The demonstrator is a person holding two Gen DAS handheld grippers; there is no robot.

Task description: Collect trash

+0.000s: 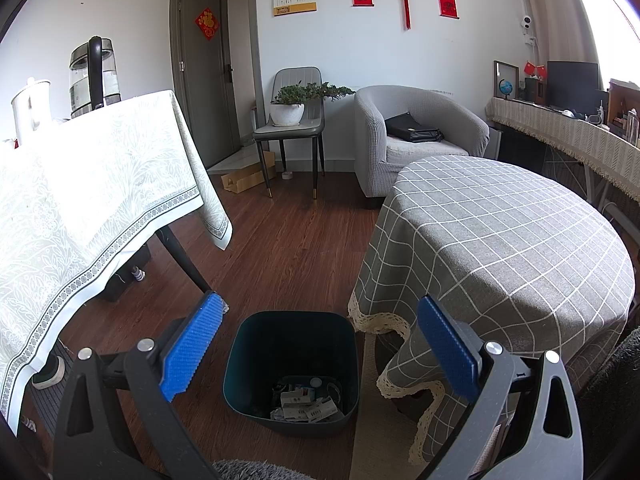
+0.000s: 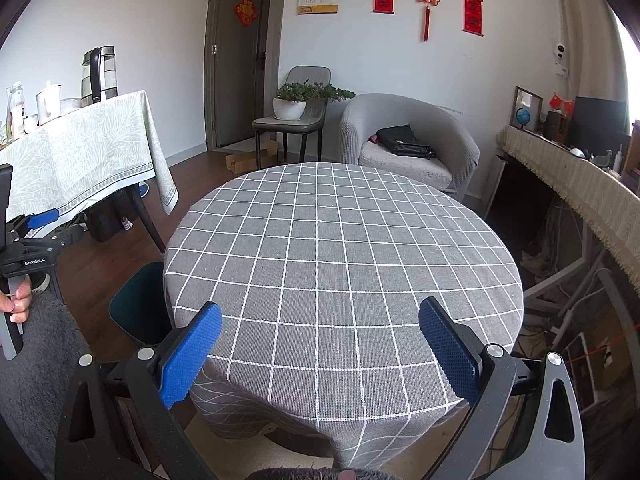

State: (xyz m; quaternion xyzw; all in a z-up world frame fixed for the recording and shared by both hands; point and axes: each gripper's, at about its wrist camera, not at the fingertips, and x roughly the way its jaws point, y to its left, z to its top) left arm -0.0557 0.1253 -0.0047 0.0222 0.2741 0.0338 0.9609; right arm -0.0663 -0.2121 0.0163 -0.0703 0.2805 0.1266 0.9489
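A dark teal trash bin (image 1: 290, 364) stands on the wooden floor beside the round table. Crumpled paper scraps and wrappers (image 1: 306, 402) lie at its bottom. My left gripper (image 1: 320, 320) hangs open above the bin, with nothing between its blue pads (image 1: 190, 350). My right gripper (image 2: 320, 320) is open over the near edge of the round table with the grey checked cloth (image 2: 344, 248), and holds nothing. In the right wrist view the bin (image 2: 138, 306) peeks out left of the table, and the left gripper (image 2: 30, 236) shows at the far left, held by a hand (image 2: 16, 300).
A table with a pale patterned cloth (image 1: 92, 200) stands left, carrying a kettle (image 1: 94, 76). Behind are a chair with a potted plant (image 1: 288, 108), a grey armchair with a black bag (image 1: 414, 130), and a cluttered sideboard (image 2: 580, 176) at right. Cardboard (image 1: 248, 178) lies by the door.
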